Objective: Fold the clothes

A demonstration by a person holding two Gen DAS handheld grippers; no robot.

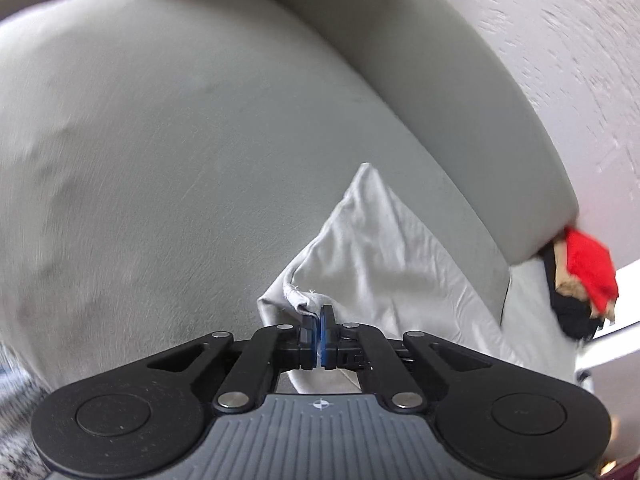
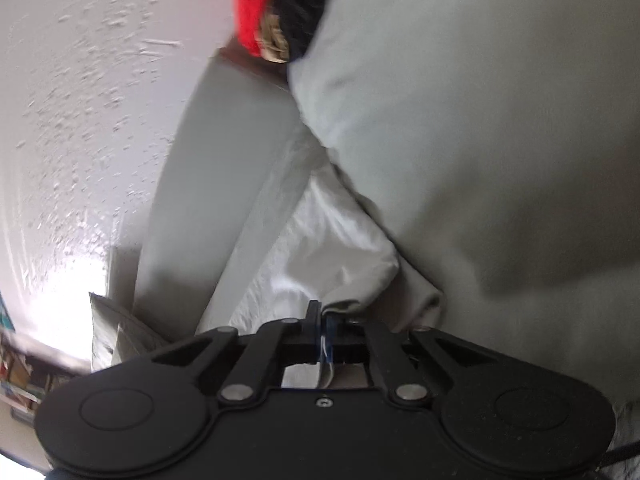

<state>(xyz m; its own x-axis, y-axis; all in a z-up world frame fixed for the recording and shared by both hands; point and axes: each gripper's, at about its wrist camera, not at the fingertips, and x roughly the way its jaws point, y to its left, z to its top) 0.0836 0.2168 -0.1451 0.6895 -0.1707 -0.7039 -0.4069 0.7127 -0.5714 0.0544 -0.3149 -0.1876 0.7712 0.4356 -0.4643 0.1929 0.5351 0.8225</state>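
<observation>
A large light grey garment (image 1: 168, 152) fills most of the left wrist view and hangs spread out, blurred by motion. My left gripper (image 1: 319, 322) is shut on a hemmed edge of it (image 1: 298, 298). In the right wrist view the same grey garment (image 2: 480, 140) fills the right side. My right gripper (image 2: 322, 322) is shut on another edge of it (image 2: 348, 306). White cloth (image 2: 332, 240) lies just beyond the fingers; whether it belongs to the garment I cannot tell.
A pile of red and black clothes (image 1: 584, 276) lies at the right edge, and shows at the top of the right wrist view (image 2: 272, 12). A textured white wall (image 2: 80, 100) and a grey padded headboard or panel (image 2: 216, 168) stand behind. Shelves with items (image 2: 20, 368) sit at lower left.
</observation>
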